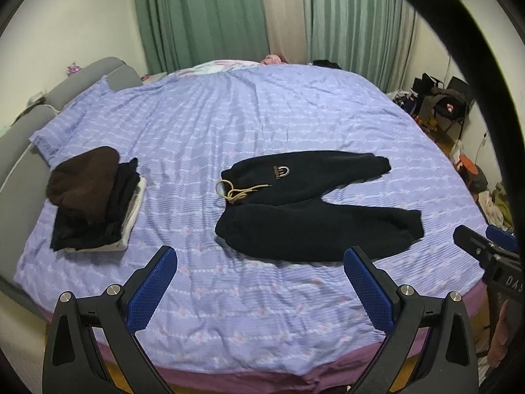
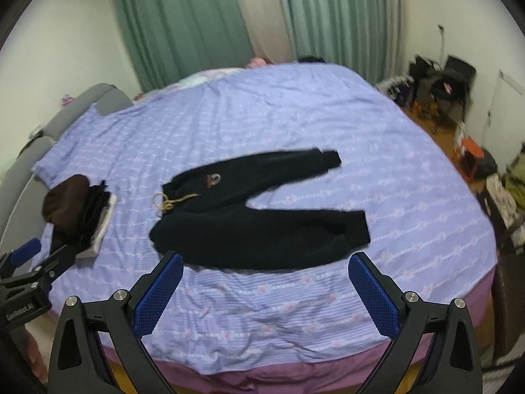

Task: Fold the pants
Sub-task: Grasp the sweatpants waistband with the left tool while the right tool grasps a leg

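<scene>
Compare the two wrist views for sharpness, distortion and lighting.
Left wrist view: sharp, the pants logo and drawstring crisp; fisheye bows the bed edge; dark vignette and a black arc at right. Right wrist view: motion-blurred, the pants edges and the room clutter smeared, same barrel distortion. Both: soft, even indoor light, no glare.

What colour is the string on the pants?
The drawstring is beige or tan, clearest in the left wrist view.
</scene>
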`<state>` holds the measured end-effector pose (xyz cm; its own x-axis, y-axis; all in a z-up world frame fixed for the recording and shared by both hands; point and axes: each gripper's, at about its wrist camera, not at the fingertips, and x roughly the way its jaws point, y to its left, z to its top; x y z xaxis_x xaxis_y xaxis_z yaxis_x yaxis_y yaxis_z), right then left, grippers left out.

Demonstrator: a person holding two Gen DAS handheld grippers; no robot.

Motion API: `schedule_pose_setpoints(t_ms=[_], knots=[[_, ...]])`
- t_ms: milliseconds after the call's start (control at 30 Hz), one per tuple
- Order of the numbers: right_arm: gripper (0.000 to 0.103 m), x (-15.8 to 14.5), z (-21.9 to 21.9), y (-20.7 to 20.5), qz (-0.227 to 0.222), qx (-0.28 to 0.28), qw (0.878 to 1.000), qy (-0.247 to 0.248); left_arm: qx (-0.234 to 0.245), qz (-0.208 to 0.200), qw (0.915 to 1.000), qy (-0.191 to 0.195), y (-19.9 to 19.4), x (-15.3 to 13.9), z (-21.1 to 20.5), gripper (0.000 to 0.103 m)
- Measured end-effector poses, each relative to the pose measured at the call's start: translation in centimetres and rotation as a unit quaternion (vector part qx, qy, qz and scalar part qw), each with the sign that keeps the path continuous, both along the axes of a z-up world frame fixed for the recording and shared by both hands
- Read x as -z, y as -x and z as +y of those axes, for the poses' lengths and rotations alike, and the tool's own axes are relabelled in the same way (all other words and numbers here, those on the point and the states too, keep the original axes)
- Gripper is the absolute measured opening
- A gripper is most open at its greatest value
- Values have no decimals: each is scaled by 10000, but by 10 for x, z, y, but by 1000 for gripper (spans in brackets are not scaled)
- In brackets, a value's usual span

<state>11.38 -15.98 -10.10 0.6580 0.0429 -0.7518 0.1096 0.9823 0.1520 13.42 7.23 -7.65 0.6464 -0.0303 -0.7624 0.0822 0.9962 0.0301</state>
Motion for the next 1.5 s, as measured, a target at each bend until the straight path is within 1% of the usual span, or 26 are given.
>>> schedule_pose_setpoints(t_ms=[67,200,267,300,367,467,600,667,767,867,967,1000,1033,1067,1100,1133,1167,1200,1233,1267,1300,1333,1367,1400,1467,1500], knots=[[102,16,1,-9,112,191,9997,-41,105,77,9999,48,-18,18,8,103],[101,56,3,-34,347,509,9981,33,221,374,9990,112,-58,65,19,103],[98,78,3,-48,562,647,9963,14,221,526,9982,187,-74,85,22,103],[97,93,1,-57,696,687,9952,-45,172,643,9974,259,-83,99,24,103],[95,112,0,-69,865,738,9935,-68,113,834,9954,455,-99,123,27,103],[92,147,-6,-89,1084,857,9904,-89,-56,1131,9920,554,-116,156,29,101],[88,183,-23,-104,1262,1214,9842,-274,-298,1635,9830,780,-142,206,33,97],[88,198,-32,-109,1328,1387,9808,-355,-407,1777,9799,814,-150,223,33,97],[87,214,-40,-114,1416,1531,9773,-385,-601,1983,9735,967,-160,245,37,96],[85,227,-48,-121,1512,1656,9733,-494,-787,2219,9631,1307,-168,266,42,95],[83,236,-53,-131,1520,1730,9721,-438,-914,2476,9497,1685,-176,286,42,85],[81,239,-56,-135,1535,1778,9714,-358,-968,2548,9452,1796,-179,291,41,81],[81,241,-58,-137,1552,1804,9707,-327,-1014,2592,9418,1883,-182,295,40,80],[80,245,-62,-141,1567,1837,9698,-358,-1034,2601,9408,1910,-184,297,39,78],[79,247,-63,-144,1587,1845,9692,-386,-1020,2610,9410,1897,-185,295,36,74],[78,251,-65,-148,1658,1842,9679,-429,-993,2608,9419,1871,-186,294,34,68],[74,252,-66,-151,1684,1839,9674,-451,-963,2591,9432,1845,-186,292,32,63],[66,252,-67,-154,1717,1857,9665,-441,-965,2588,9435,1832,-192,287,32,53],[63,251,-67,-155,1728,1865,9662,-418,-997,2574,9446,1777,-192,283,33,41],[54,248,-67,-158,1749,1836,9667,-356,-1055,2557,9451,1739,-190,279,36,35],[41,245,-67,-161,1757,1796,9675,-300,-1088,2550,9448,1744,-190,275,38,28],[33,242,-66,-162,1760,1748,9685,-231,-1115,2524,9449,1760,-188,271,40,24],[20,238,-65,-164,1765,1677,9698,-116,-1120,2492,9456,1768,-187,267,41,22],[17,231,-64,-165,1743,1564,9722,-17,-1090,2435,9475,1765,-185,260,40,18],[15,218,-63,-163,1619,1446,9761,-60,-991,2288,9532,1711,-183,246,36,16],[15,204,-65,-161,1484,1413,9787,-140,-931,2187,9574,1638,-181,237,33,15]])
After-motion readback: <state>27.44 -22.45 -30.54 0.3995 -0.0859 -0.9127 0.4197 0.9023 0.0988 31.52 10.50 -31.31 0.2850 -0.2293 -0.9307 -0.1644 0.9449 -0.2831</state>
